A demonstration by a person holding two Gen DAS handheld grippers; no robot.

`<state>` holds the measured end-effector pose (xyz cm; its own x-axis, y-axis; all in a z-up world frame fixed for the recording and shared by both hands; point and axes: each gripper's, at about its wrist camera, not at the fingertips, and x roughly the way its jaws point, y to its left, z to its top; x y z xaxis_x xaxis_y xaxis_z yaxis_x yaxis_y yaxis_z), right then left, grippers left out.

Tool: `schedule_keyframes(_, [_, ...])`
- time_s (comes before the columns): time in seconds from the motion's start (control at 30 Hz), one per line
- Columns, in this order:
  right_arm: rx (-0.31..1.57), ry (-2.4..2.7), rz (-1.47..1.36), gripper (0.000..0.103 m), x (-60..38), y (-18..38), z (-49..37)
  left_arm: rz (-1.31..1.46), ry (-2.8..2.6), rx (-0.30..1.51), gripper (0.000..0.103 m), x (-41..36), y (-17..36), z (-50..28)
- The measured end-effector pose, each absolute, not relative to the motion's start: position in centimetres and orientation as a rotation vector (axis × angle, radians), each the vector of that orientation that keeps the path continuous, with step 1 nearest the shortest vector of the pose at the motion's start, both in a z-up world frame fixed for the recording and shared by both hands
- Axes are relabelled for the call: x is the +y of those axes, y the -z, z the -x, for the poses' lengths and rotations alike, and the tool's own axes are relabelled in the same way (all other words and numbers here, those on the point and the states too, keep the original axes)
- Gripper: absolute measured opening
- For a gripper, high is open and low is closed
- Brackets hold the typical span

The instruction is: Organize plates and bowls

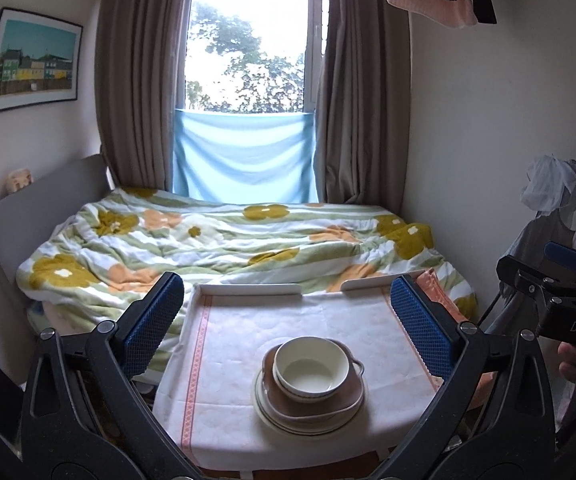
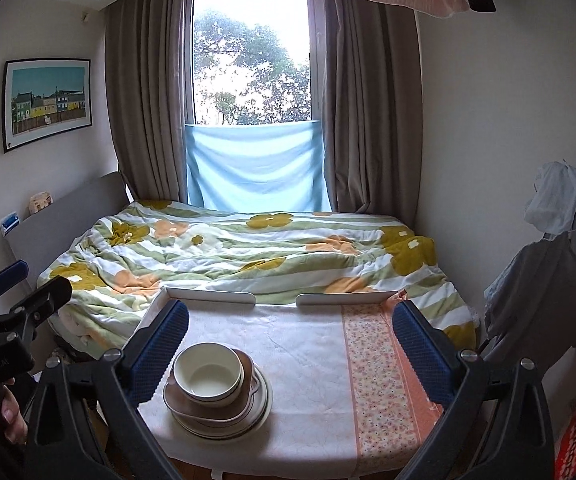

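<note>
A cream bowl (image 1: pixel 307 369) (image 2: pixel 207 372) sits on a brown squarish dish (image 1: pixel 312 402) (image 2: pixel 208 410), which rests on round cream plates (image 1: pixel 304 424) (image 2: pixel 244 426), all stacked on the cloth-covered table (image 1: pixel 224 356) (image 2: pixel 312 352). My left gripper (image 1: pixel 288 320) stands open above and short of the stack, with nothing between its blue pads (image 1: pixel 152 324). My right gripper (image 2: pixel 290 344) is open too and empty, with the stack near its left pad (image 2: pixel 158 354). Each gripper shows at the edge of the other's view.
A bed with a flowered quilt (image 1: pixel 224 240) (image 2: pixel 248 248) lies behind the table, under a curtained window (image 1: pixel 248 48). White rails (image 1: pixel 248 289) (image 2: pixel 212 297) edge the table's far side. Clothes hang on a rack (image 2: pixel 560 272) at the right. A hand (image 2: pixel 6 420) holds a gripper handle.
</note>
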<state>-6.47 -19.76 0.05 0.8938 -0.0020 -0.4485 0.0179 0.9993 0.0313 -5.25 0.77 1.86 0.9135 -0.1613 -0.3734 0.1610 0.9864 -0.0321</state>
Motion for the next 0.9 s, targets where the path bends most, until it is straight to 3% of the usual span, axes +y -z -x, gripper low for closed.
schedule_keyframes(0.9, [0.440,0.036,-0.035,0.101,-20.20,0.14,5.81,-0.028,0.143,0.362,0.103,0.43,-1.67,5.15])
